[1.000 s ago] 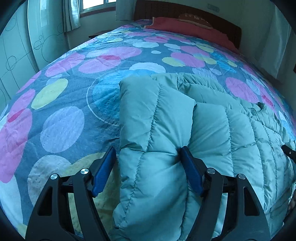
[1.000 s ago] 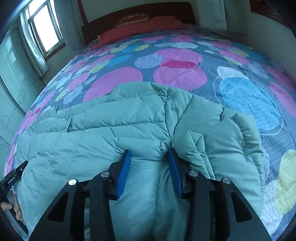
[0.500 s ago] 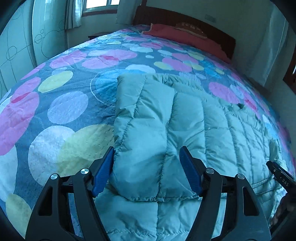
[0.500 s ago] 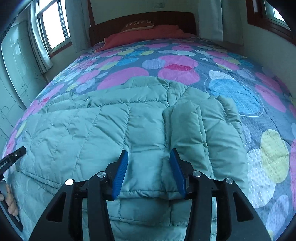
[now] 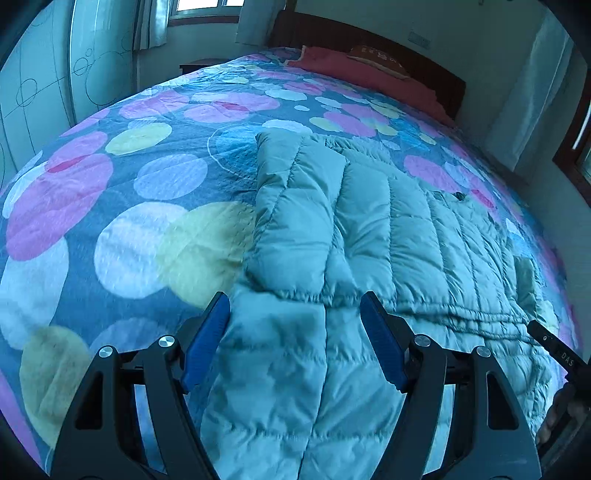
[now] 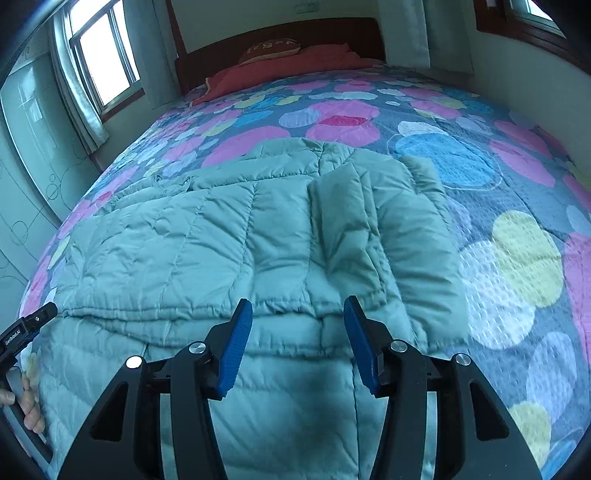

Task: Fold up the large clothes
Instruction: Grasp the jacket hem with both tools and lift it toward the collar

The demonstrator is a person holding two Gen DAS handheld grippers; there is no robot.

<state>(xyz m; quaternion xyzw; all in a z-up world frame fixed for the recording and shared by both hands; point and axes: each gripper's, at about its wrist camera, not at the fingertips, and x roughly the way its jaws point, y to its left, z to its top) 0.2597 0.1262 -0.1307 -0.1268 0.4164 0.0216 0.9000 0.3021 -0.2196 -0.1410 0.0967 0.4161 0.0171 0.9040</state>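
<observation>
A large pale green quilted down jacket [image 5: 388,236] lies flat on the bed, with one sleeve [image 5: 295,206] folded over its body. It also shows in the right wrist view [image 6: 192,251], the folded sleeve [image 6: 373,221] to the right. My left gripper [image 5: 295,328] is open and empty, hovering above the jacket's near hem. My right gripper [image 6: 297,332] is open and empty above the same hem. Each gripper's tip shows at the edge of the other's view.
The bed has a bedspread [image 5: 122,192] with coloured circles, a red pillow [image 6: 280,66] and a dark wooden headboard [image 6: 295,33] at the far end. A window [image 6: 99,55] with curtains and a wardrobe [image 5: 37,85] stand beside the bed.
Both grippers have pulled back and up from the jacket. The sleeve that lay between the fingers now rests folded on the jacket, clear of both grippers.
</observation>
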